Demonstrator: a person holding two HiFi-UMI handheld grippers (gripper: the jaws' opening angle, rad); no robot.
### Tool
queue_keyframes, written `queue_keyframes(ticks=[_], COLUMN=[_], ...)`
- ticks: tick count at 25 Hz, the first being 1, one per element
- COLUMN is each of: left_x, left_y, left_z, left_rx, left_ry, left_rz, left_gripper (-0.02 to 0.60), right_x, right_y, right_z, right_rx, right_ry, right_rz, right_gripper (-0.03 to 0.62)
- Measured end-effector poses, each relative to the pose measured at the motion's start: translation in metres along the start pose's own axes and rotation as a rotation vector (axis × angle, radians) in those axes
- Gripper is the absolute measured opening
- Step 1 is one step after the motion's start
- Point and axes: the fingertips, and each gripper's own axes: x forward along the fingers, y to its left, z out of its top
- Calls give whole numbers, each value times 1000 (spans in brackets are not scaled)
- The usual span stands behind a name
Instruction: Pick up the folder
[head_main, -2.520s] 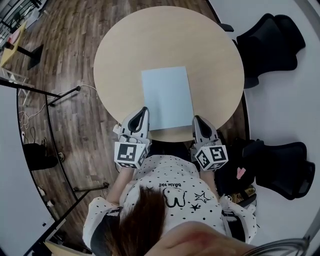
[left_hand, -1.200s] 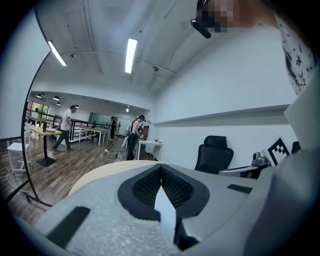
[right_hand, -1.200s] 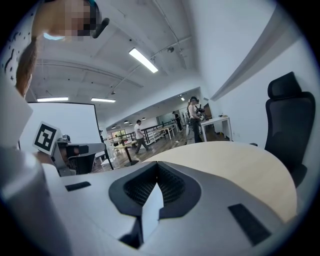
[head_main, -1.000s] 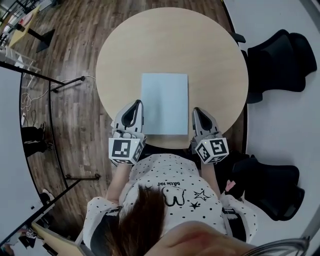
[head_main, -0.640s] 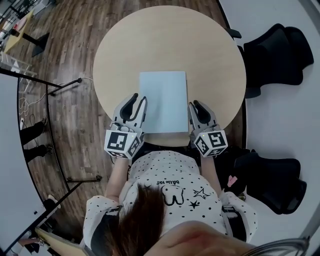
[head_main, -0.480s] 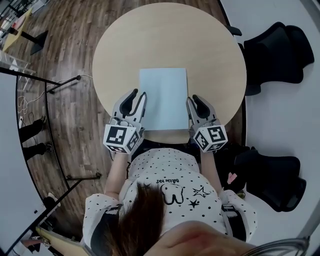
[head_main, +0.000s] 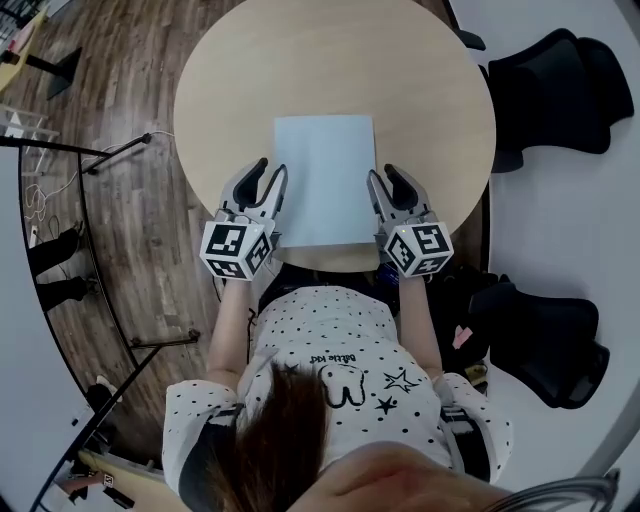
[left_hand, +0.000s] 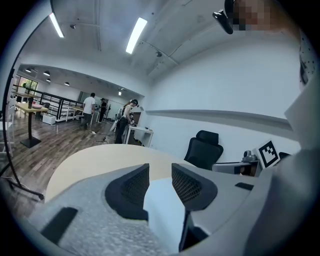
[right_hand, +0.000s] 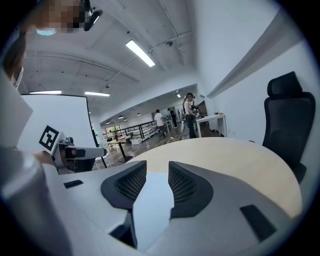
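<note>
My head view looks steeply down; both my gripper views sit low and close over the same round beige wooden table (head_main: 330, 60).

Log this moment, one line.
folder: flat on table | left gripper: jaws opening over folder's left edge, no grip | right gripper: jaws opening over right edge, no grip

Bright even light, fisheye-warped edges

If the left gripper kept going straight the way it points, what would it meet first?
Probably the folder, at its left edge on the table: it shows between the opening fingers of the left gripper. Depth is unclear.
</note>
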Motion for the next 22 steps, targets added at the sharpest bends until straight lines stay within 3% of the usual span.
queue_keyframes(ticks=[10,22], left_x=[21,31], left_y=[16,25], left_z=[-37,-86], left_rx=[-74,-131], left_ry=[78,183], left_rz=[-1,4], left_gripper=[166,175], right_x=[16,21], right_y=[-16,-41], right_z=[-22,-59], right_rx=[30,142], right_ry=[38,101], right_rz=[-23,-53], right_gripper=[172,186])
